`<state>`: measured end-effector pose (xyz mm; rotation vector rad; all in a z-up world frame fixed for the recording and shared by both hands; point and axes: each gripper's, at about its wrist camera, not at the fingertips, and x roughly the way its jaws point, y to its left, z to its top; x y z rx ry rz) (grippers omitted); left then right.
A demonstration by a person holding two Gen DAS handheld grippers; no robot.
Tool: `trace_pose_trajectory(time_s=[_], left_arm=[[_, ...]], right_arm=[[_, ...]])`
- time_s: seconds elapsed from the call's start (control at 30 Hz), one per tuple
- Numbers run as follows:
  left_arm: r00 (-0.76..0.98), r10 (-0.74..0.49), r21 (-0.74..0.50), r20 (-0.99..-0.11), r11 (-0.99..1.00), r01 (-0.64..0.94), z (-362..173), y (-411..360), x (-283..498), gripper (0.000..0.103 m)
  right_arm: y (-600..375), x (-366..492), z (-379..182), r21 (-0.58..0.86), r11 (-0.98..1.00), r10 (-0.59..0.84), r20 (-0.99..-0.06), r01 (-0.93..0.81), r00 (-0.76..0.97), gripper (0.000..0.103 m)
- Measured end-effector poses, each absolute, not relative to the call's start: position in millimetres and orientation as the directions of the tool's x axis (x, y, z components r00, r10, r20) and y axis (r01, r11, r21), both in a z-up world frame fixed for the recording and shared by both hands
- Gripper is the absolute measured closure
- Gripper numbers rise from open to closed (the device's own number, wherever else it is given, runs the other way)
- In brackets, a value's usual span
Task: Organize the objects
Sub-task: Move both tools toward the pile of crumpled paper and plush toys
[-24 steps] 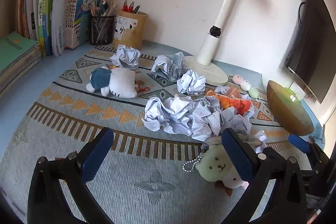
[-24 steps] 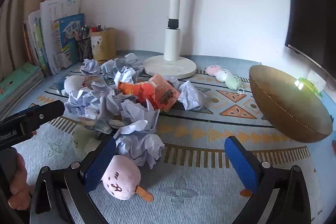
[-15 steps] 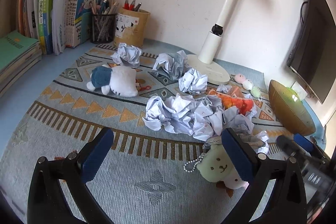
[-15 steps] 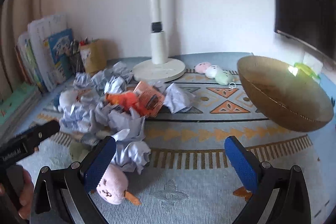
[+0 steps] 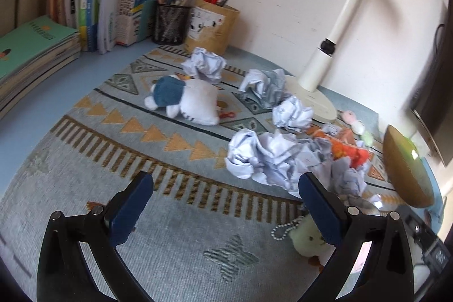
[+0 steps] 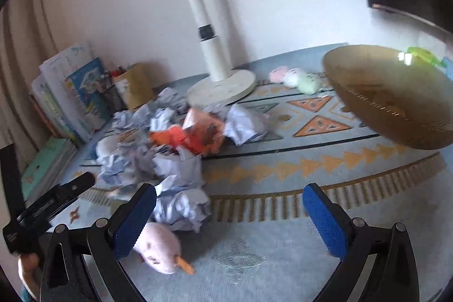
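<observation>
We see little organized yet: the crumpled paper pile [image 6: 175, 169] and small plush toys [image 6: 158, 251] lie scattered left of the empty wicker bowl [image 6: 390, 98]. Our left gripper [image 5: 226, 208] and right gripper [image 6: 229, 220] hover wide open, holding nothing.

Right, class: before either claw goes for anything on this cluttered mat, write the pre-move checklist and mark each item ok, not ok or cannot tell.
1. Left claw open and empty: ok.
2. Right claw open and empty: ok.
3. Golden bowl has room inside: ok, nothing shows in it.
4. Pink plush free to grasp: ok, it lies alone on the mat beside the right claw's left finger.
5. Crumpled paper separated into single balls: not ok, several are heaped together with an orange wrapper.
6. Which items belong in the bowl: cannot tell.
</observation>
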<state>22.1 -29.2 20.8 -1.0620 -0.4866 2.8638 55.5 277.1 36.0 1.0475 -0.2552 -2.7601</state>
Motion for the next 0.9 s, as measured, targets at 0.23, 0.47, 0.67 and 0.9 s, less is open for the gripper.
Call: trace_pose_trajectory(time_s=[0.23, 0.47, 0.67, 0.9], left_arm=[[-0.753, 0.167, -0.321, -0.636, -0.945, 0.062, 19, -32, 20, 0.001], [-0.743, 0.224, -0.381, -0.631, -0.924, 0.045, 16, -38, 18, 0.001], [-0.758, 0.215, -0.374, -0.616, -0.926, 0.042, 18, -37, 20, 0.001], [-0.762, 0.226, -0.377, -0.607, -0.926, 0.026, 19, -38, 21, 0.001]], right_arm=[[252, 59, 37, 0.097, -0.99, -0.144, -0.676, 0.107, -0.722, 0.0], [217, 69, 36, -0.105, -0.986, -0.031, -0.64, 0.127, -0.768, 0.0], [215, 69, 36, -0.128, -0.985, -0.012, -0.617, 0.115, -0.787, 0.0], [213, 70, 36, -0.123, -0.986, -0.018, -0.602, 0.115, -0.798, 0.0]])
